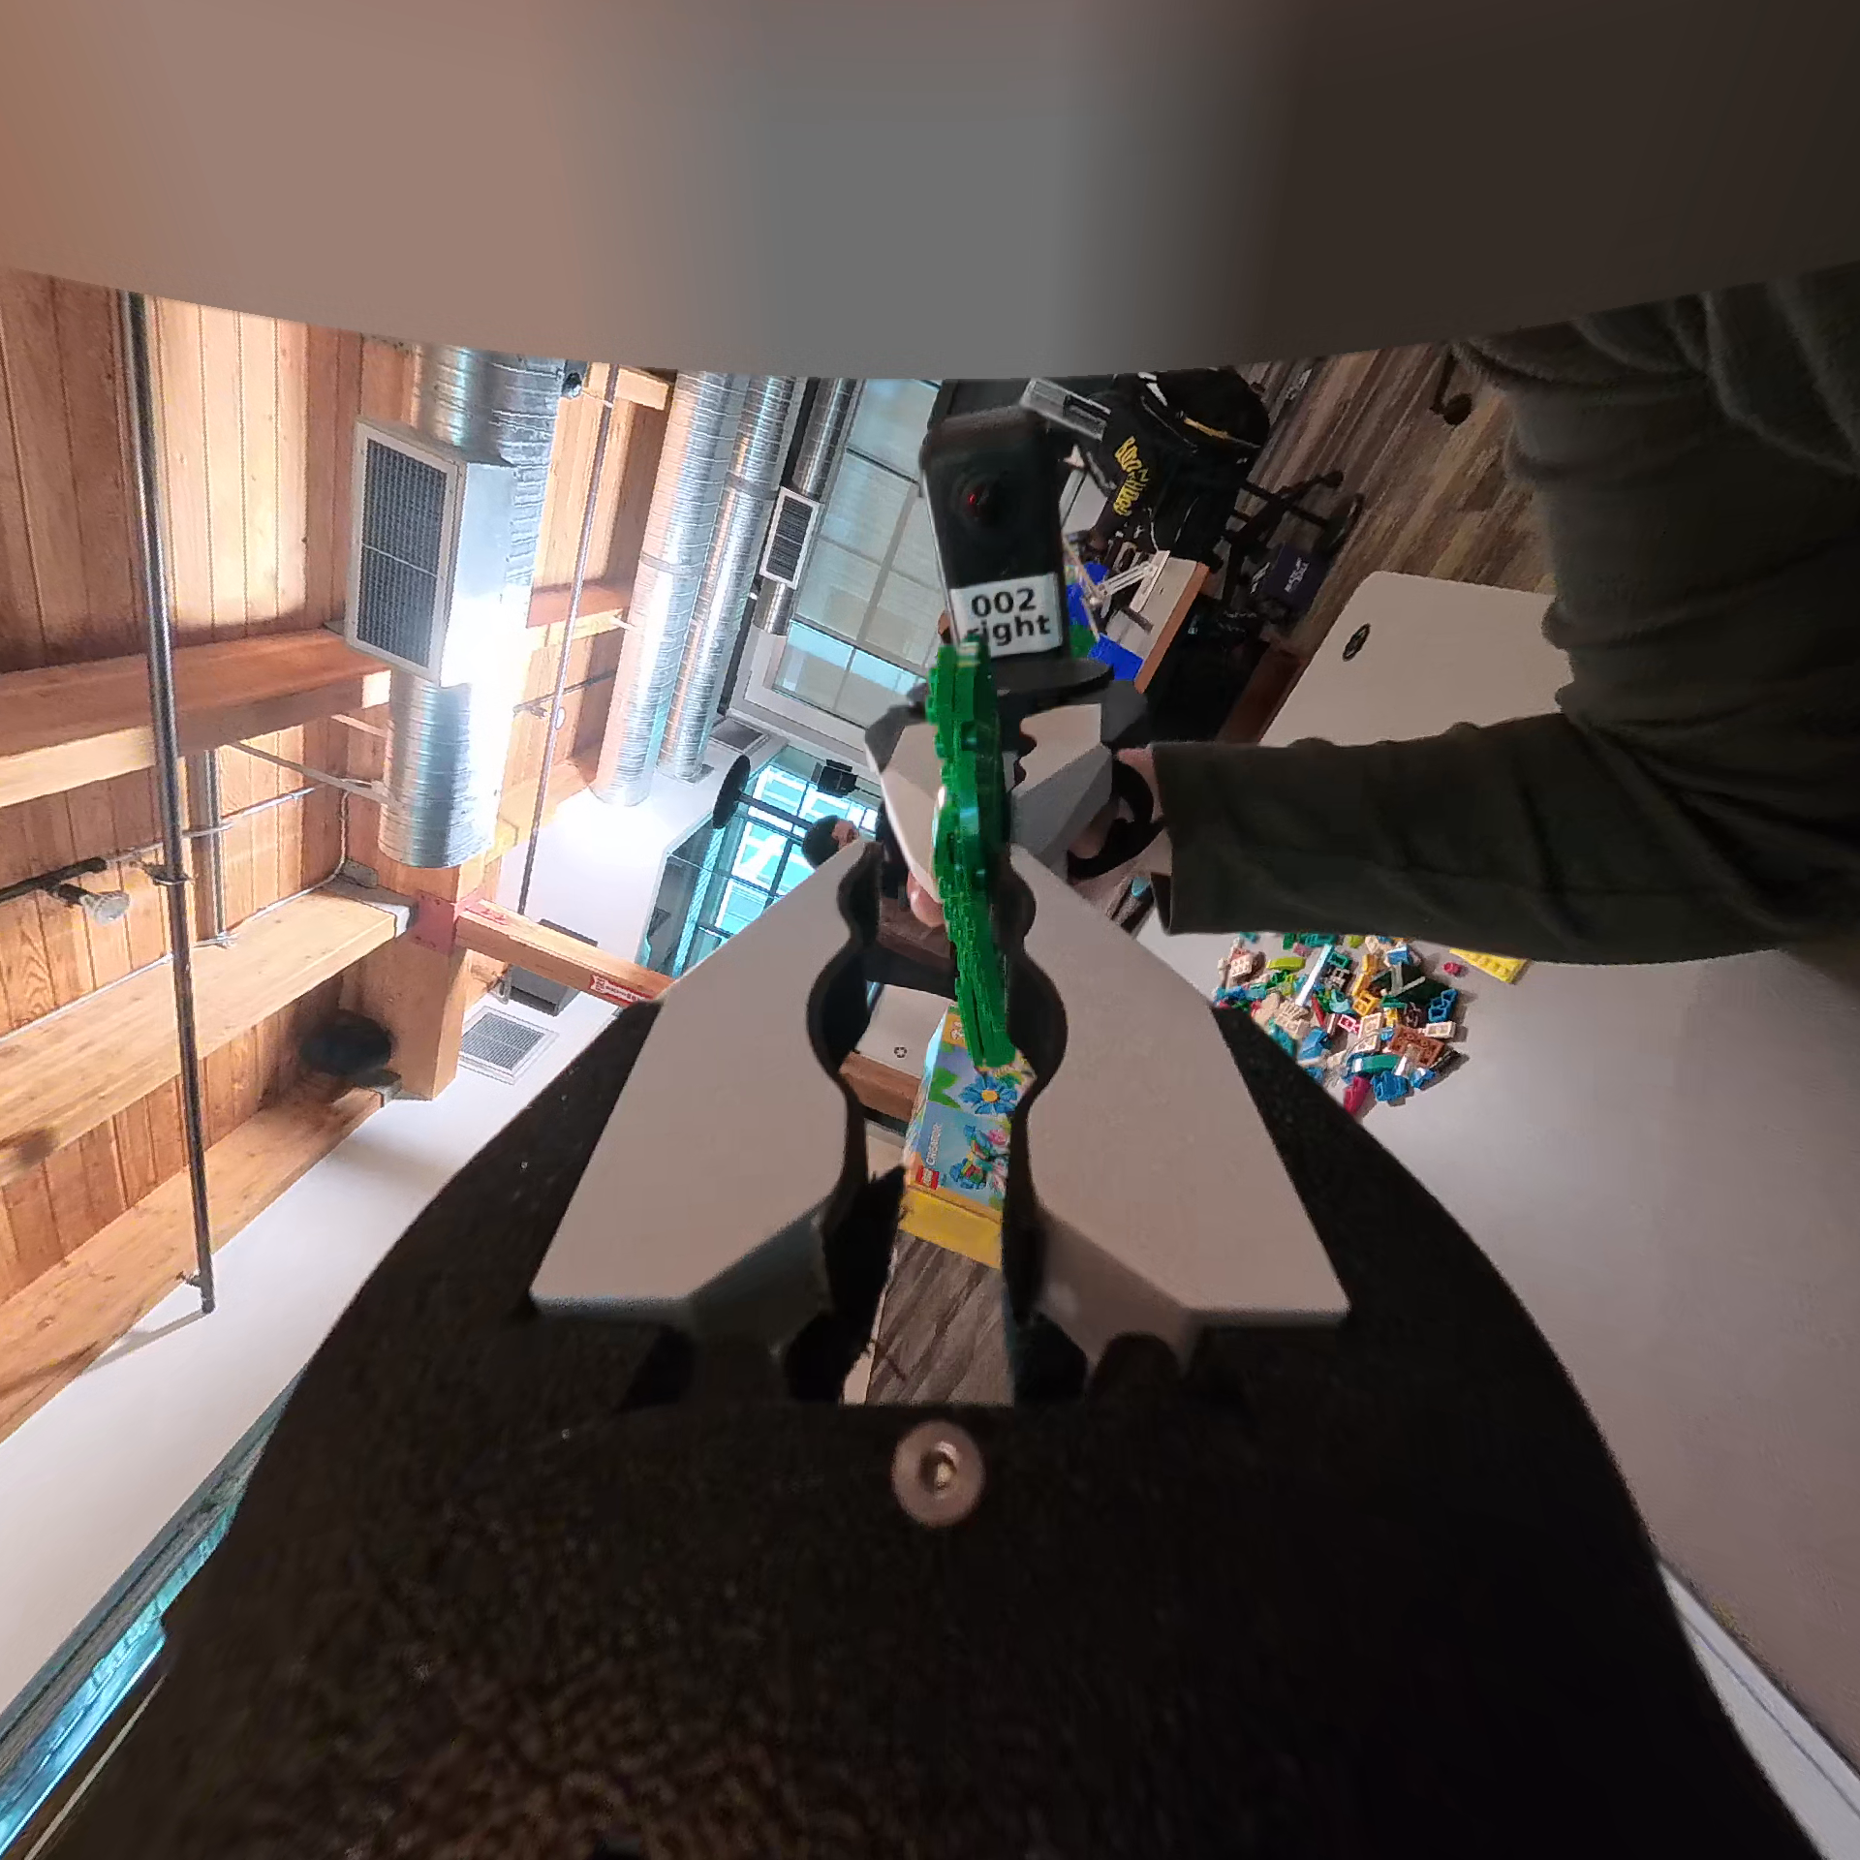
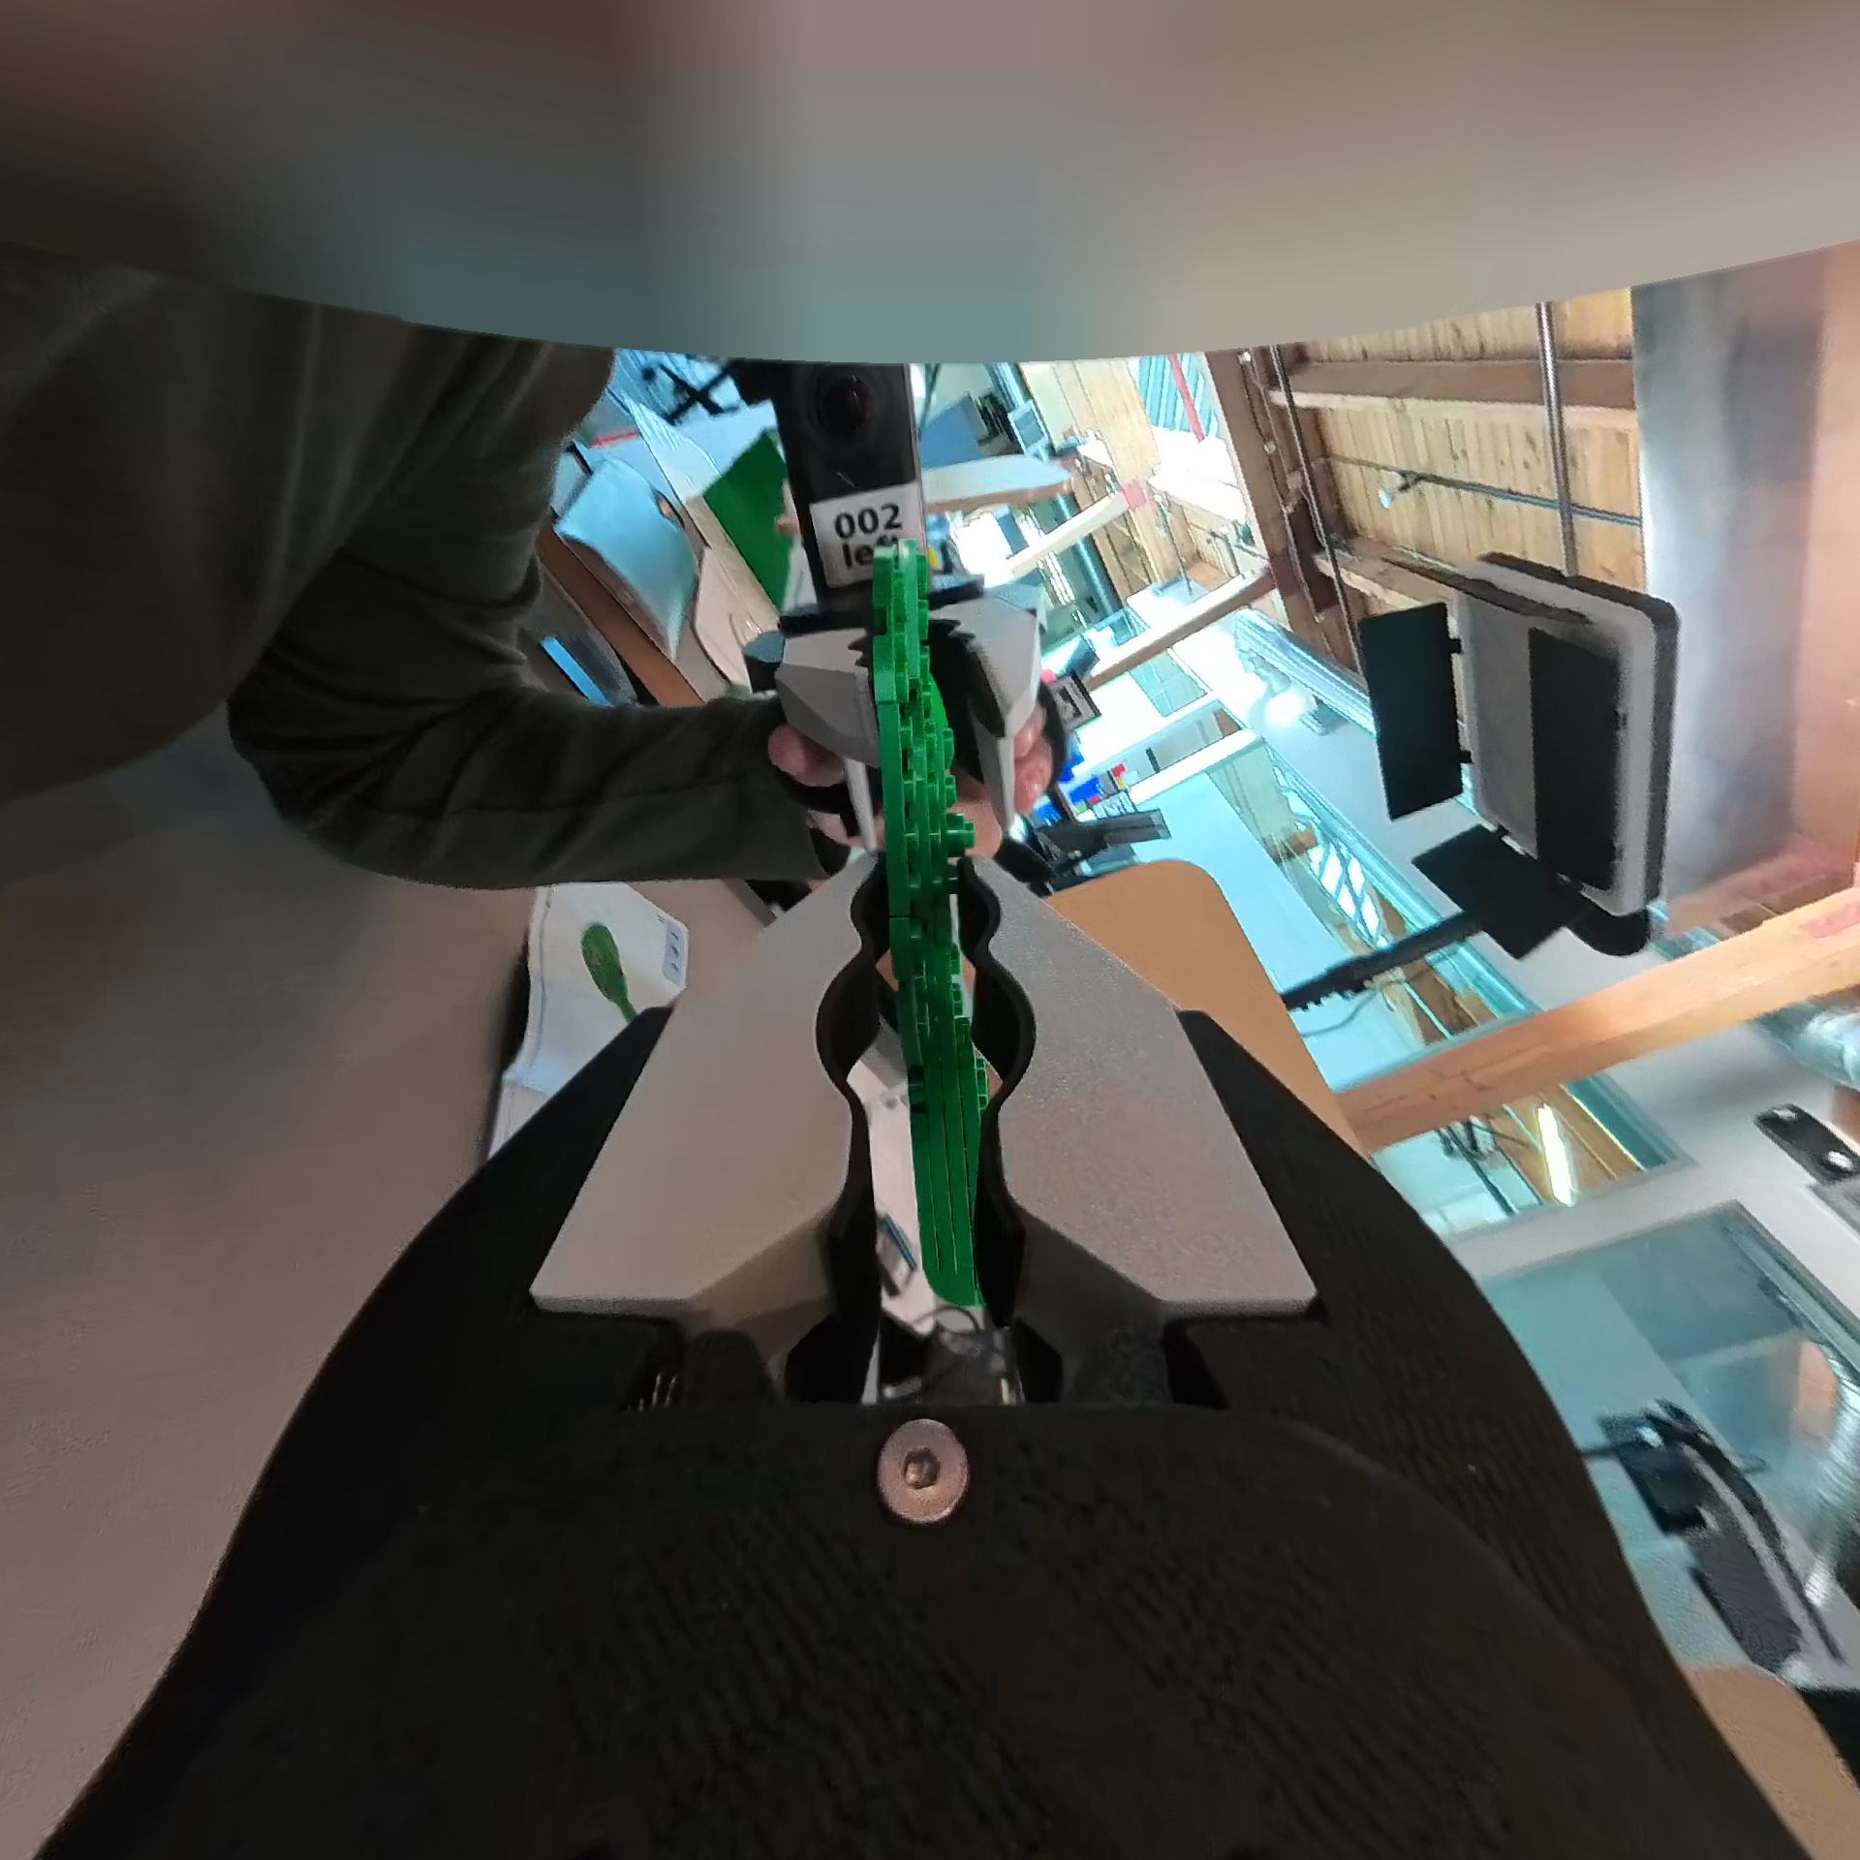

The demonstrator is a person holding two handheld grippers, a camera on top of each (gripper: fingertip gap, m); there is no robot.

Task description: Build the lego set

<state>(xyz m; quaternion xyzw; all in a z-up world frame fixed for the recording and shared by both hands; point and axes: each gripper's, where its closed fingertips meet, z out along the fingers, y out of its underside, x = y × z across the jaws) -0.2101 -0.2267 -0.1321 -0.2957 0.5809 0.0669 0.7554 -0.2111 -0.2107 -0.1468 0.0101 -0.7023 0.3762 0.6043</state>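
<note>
Both claws face each other above the desk (image 1: 1661,1258), each clamped on one end of the same green lego assembly (image 1: 974,886), a flat stack of plates seen edge-on. From the left wrist view, the left claw (image 1: 946,866) grips its near end while the right claw (image 1: 991,795) pinches the far end; from the right wrist view, the right claw (image 2: 921,886) holds its near end. A dark-sleeved arm (image 1: 1459,835) reaches in level behind the right claw. Loose multicoloured lego pieces (image 1: 1339,1017) lie heaped on the desk, near a lego box (image 1: 961,1137).
</note>
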